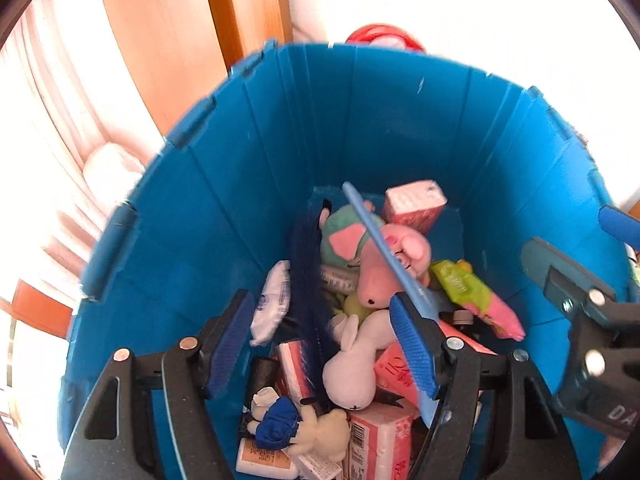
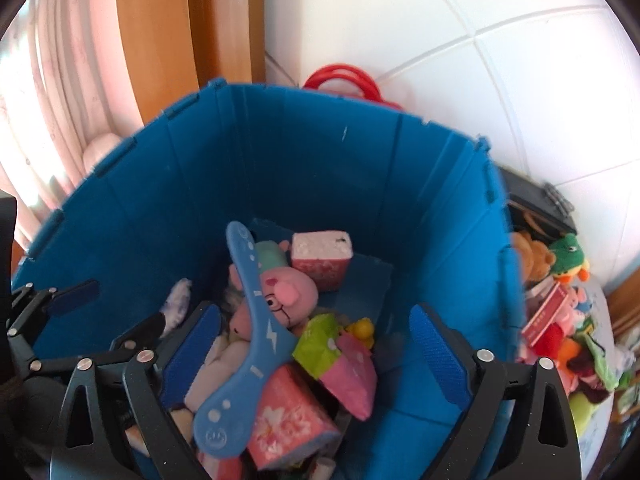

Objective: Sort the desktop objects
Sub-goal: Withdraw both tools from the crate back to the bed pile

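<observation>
From the left wrist, the left gripper (image 1: 322,354) hangs over a deep blue plastic bin (image 1: 360,120) with its jaws apart and nothing pinched. Between and below them lie a white plush rabbit (image 1: 352,364) and a dark blue tassel (image 1: 306,276). A light blue curved plastic boomerang (image 1: 382,248) slants ahead across a pink plush pig (image 1: 394,264), its lower end by the right-hand pad. From the right wrist, the right gripper (image 2: 316,354) stands wide and empty over the same bin; the boomerang crosses just inside its left-hand pad, over a pink floral tissue pack (image 2: 290,420), with a green-and-pink wrapper (image 2: 336,354) between the pads.
</observation>
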Motion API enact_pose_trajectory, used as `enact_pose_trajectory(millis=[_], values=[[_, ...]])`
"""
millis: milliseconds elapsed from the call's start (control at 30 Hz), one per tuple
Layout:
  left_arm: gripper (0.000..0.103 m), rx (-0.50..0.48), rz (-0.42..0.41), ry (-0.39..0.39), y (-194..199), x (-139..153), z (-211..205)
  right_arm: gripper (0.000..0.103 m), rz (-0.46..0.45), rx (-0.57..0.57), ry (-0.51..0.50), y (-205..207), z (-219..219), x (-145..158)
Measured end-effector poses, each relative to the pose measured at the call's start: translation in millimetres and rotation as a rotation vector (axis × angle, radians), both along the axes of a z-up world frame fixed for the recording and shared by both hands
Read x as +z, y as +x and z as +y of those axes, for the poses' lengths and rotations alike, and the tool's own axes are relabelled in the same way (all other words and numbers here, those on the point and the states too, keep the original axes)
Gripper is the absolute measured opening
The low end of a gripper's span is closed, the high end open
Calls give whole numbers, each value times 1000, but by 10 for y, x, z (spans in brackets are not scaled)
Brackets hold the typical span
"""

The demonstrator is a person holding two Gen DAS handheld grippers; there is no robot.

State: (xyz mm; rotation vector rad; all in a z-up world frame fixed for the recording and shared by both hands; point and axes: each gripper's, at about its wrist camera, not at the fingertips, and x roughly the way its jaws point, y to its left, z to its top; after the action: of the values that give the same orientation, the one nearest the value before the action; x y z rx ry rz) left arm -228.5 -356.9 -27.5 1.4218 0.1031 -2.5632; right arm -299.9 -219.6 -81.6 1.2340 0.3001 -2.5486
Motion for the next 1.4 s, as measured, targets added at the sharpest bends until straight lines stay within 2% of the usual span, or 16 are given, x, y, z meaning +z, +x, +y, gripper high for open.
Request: enact_pose_trajectory(millis=[200, 367, 633, 833, 1100, 1267, 1400], values=[[70, -31, 80, 16, 329, 287, 170, 103, 60, 23, -1, 336, 234, 311], [70, -50, 150, 9, 634, 504, 355, 103, 72, 32, -33, 566, 411, 439], [70, -83, 248, 21, 981, 643, 689, 103, 102, 55, -97, 953, 721, 553], [70, -88, 282, -9, 1127, 725, 1031, 103, 144, 35, -140, 1201, 1115, 617], [70, -103, 344, -46, 1294, 898, 1865, 103, 191, -15, -190, 1376, 2086, 668], [70, -106, 388, -32, 1316, 1007, 2627, 103, 194, -21, -200, 1427, 2891, 611], [70, -118, 400, -2, 1244, 984, 3249, 103, 176, -55, -177, 1390, 3596, 484]])
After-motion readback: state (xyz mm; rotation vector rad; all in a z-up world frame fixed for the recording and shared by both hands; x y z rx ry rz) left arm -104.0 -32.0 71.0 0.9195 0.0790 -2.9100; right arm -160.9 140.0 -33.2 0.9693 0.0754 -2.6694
